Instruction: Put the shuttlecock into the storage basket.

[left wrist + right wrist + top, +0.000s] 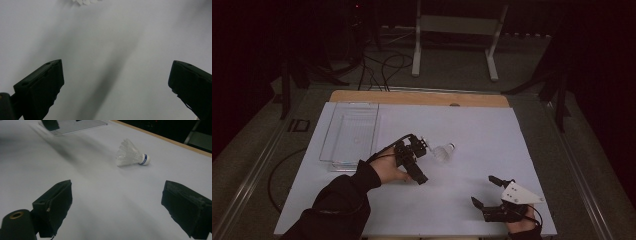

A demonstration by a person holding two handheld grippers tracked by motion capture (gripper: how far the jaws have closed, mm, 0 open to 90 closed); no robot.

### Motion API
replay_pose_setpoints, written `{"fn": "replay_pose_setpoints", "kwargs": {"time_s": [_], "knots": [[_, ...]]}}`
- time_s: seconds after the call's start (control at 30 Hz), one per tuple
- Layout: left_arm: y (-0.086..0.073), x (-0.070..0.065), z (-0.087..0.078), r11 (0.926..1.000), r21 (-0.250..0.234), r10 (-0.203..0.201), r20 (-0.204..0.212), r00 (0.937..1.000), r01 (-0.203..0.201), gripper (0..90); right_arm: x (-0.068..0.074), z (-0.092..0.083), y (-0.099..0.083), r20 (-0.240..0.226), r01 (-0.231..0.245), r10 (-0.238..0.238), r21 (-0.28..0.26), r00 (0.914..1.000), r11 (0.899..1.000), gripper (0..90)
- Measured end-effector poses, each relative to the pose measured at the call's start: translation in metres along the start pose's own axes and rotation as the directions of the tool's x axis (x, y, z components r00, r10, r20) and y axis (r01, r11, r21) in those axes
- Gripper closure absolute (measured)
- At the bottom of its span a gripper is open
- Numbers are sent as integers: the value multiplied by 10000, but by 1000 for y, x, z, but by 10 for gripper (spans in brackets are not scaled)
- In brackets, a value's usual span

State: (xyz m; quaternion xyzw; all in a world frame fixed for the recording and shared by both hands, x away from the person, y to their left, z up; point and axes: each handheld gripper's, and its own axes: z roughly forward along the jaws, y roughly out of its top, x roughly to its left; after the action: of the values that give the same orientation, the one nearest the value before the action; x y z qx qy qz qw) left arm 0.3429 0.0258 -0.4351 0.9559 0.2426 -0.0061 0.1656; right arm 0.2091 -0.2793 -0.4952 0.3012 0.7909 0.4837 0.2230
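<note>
The shuttlecock (443, 151) lies on its side on the white table (492, 135), near the middle, its cork tip pointing right and far, its white feathers toward the left gripper (418, 159). That gripper's jaws stand wide apart with nothing between them, hovering just left of the shuttlecock; in the left gripper view a sliver of white feathers (83, 2) sits at the top edge. The right gripper (486, 191), also spread wide and empty, rests at the near right part of the table, well apart from the shuttlecock (131, 155). A clear plastic tray (349, 132) lies at the far left of the table.
</note>
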Motion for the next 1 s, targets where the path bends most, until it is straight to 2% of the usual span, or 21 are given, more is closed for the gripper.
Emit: {"fn": "replay_pose_setpoints", "kwargs": {"time_s": [0.33, 0.6, 0.83, 1.0], "knots": [[19, 15, 10, 9996, 77, -261, 60, 9996, 260, 10, 0, -1, 0, 59, -22, 22, -5, 10000, 10000, 96], [28, 21, 18, 9992, 206, -338, 131, 9993, 336, 10, 0, -1, 0, 73, 43, -43, -15, 10000, 10000, 96], [38, 28, 27, 9977, 244, -633, 291, 9976, 626, 10, 0, -1, 0, 98, 55, -54, -67, 9999, 10000, 96], [44, 32, 33, 9974, 306, -655, 246, 9976, 647, 11, 0, -2, 0, 79, 17, -16, -62, 10000, 10000, 96]]}}
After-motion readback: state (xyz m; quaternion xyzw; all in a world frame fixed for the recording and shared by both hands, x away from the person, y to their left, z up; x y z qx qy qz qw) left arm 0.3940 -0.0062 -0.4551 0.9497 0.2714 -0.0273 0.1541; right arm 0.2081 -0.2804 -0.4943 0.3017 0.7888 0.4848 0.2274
